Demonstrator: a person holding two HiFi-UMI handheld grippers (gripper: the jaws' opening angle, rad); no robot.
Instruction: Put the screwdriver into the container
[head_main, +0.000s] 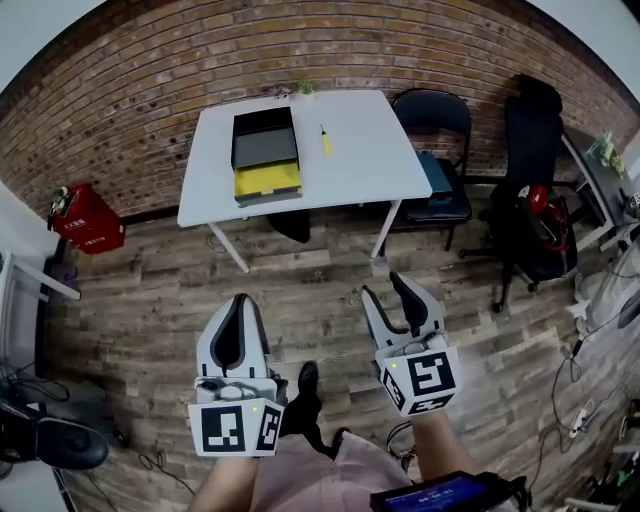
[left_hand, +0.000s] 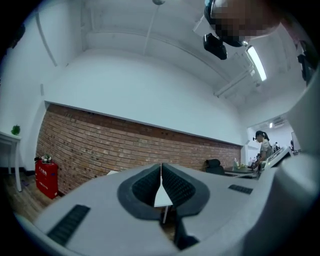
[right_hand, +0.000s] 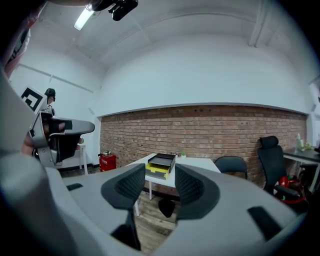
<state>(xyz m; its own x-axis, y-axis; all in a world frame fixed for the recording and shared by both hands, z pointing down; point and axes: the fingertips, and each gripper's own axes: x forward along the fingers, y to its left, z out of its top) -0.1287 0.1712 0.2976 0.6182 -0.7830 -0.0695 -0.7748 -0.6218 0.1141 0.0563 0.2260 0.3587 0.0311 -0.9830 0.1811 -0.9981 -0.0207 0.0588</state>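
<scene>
A yellow-handled screwdriver (head_main: 325, 140) lies on the white table (head_main: 380, 150), just right of the container (head_main: 266, 155), a black box with a yellow front part. Both are far ahead of me, across the wooden floor. My left gripper (head_main: 242, 305) is held low over the floor with its jaws pressed together and nothing between them; the left gripper view shows the pads (left_hand: 172, 187) meeting. My right gripper (head_main: 385, 288) stands open and empty beside it. In the right gripper view the container (right_hand: 161, 165) on the table (right_hand: 200, 164) shows through the gap of the right gripper (right_hand: 159, 186).
A brick wall runs behind the table. A black chair (head_main: 440, 120) and an office chair (head_main: 535, 190) stand to its right, and a red box (head_main: 88, 218) to its left. Cables (head_main: 580, 420) lie on the floor at the right, a desk (head_main: 40, 280) at the left.
</scene>
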